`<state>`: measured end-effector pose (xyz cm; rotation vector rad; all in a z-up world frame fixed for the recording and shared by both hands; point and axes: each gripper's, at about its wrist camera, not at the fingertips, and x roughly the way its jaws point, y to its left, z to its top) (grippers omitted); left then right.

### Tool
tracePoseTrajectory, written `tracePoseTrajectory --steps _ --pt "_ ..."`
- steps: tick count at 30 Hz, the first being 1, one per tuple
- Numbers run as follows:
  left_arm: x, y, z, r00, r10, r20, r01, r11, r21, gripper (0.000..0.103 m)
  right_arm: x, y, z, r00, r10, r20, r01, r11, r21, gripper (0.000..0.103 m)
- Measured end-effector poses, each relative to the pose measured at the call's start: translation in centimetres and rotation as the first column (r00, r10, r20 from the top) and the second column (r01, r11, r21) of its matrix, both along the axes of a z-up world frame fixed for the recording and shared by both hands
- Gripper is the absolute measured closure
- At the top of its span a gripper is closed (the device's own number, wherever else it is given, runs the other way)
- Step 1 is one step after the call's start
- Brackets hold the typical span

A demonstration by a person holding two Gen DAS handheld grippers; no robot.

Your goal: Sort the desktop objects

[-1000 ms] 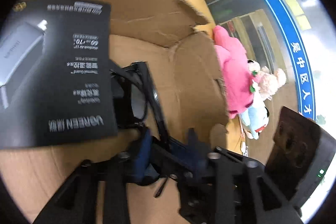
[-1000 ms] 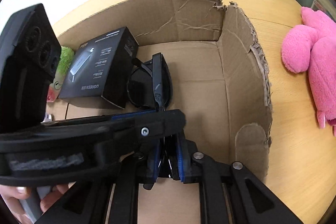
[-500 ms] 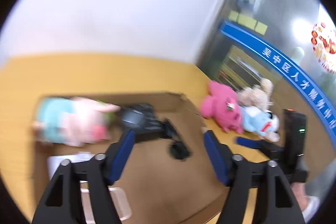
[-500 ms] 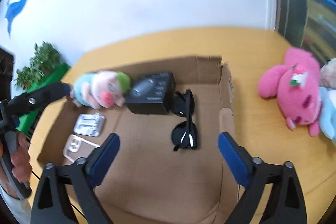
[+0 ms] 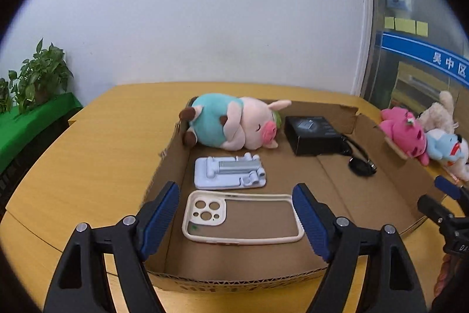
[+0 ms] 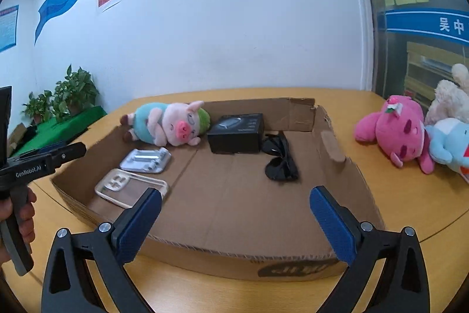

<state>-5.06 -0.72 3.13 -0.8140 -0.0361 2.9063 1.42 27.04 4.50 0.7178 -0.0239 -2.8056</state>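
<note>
cardboard box (image 6: pixel 293 260) now farther off (both claws withdrawn)

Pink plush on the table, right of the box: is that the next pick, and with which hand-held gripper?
Probably yes: swing the right hand-held gripper toward the pink plush. Its jaws, just opened, stand wide and empty. The sunglasses already lie in the cardboard box, while the plush lies outside on the table, on that gripper's side.

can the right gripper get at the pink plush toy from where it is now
Probably yes. The pink plush toy lies on the bare table outside the cardboard box, nothing on top, and the right gripper is open and empty. It must swing right.
</note>
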Motion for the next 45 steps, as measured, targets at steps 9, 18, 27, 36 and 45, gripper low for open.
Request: tracePoseTrajectory --steps 9,18,27,36,45 --pt "0.3 1.9 -3.4 0.996 0.064 -0.06 -0.07 0.993 -0.093 0.021 -0.8 0.7 -3.1 0.998 -0.048 -0.03 0.049 0.998 0.042 0.0" --pt "0.4 1.8 -3.4 0.994 0.065 -0.089 -0.073 0.993 -0.09 0.021 -1.7 0.8 -3.4 0.998 -0.044 -0.035 0.045 0.998 0.043 0.0" --pt "0.4 1.8 -3.4 0.994 0.062 -0.089 -0.07 0.993 -0.09 0.02 -1.6 0.7 -3.5 0.998 -0.043 -0.036 0.045 0.998 0.043 0.0" --pt "0.4 1.7 -3.4 0.994 0.061 -0.088 -0.069 0.993 -0.091 0.02 -1.6 0.8 -3.4 0.998 -0.043 -0.036 0.045 0.998 0.043 0.0" --pt "0.4 1.7 -3.4 0.994 0.061 -0.088 -0.069 0.993 -0.091 0.02 -1.6 0.8 -3.4 0.998 -0.043 -0.036 0.045 0.998 0.043 0.0"
